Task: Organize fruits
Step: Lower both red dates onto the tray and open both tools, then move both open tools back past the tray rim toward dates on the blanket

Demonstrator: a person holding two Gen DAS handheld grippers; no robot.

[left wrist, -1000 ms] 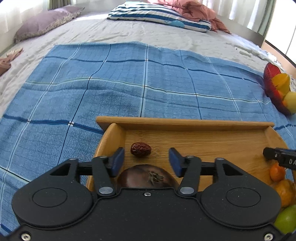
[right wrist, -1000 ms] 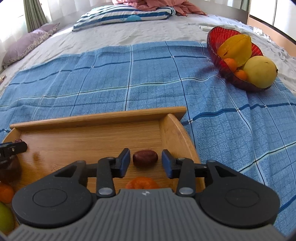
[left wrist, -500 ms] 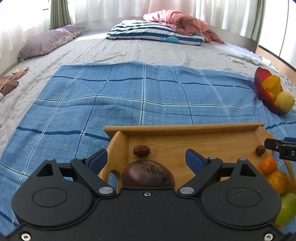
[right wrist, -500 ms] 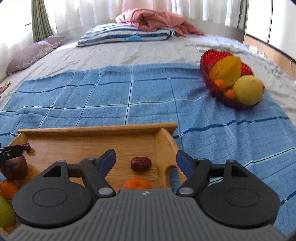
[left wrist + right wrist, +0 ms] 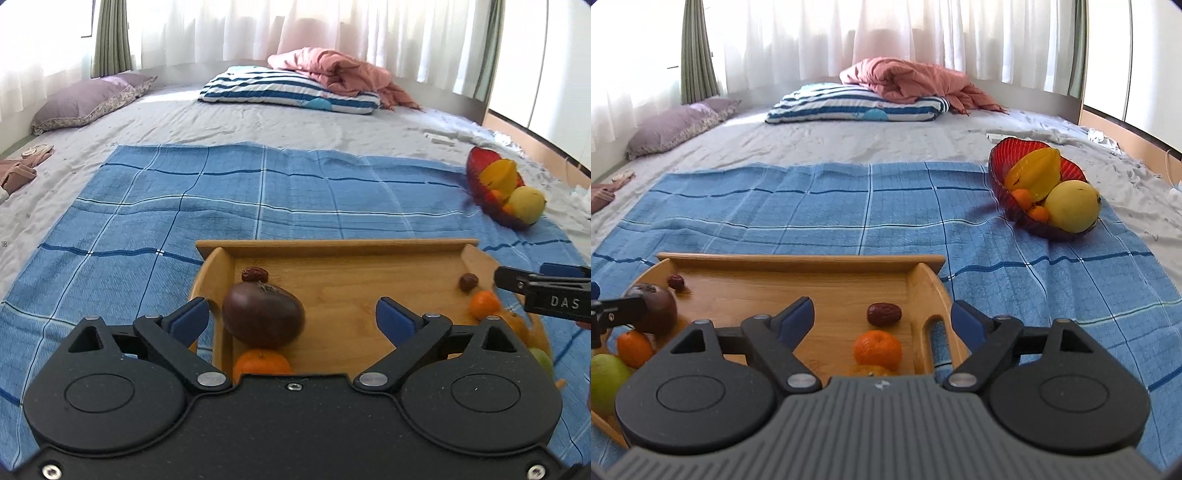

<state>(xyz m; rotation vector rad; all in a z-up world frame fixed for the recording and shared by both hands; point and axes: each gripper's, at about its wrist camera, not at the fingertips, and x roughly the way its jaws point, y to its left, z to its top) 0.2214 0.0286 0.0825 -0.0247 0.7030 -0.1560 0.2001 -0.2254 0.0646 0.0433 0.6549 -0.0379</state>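
Bed with blue plaid cloth [image 5: 184, 206]: wooden tray [image 5: 332, 245] on it, holding dates, oranges, dark fruit [image 5: 263, 314]. Left gripper [image 5: 293, 319] and right gripper [image 5: 882, 319] fingers just spread wide, released, gripping nothing

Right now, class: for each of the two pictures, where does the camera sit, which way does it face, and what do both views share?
Left wrist: on the left gripper, tilted down across the bed; sees the wooden tray's left end, its own open fingers, the right gripper's tip at the right edge.
Right wrist: on the right gripper, facing likewise; sees the tray's right handle, red bowl, open fingers.
Shared: tray, dark round fruit, blue cloth, bowl, pillows.
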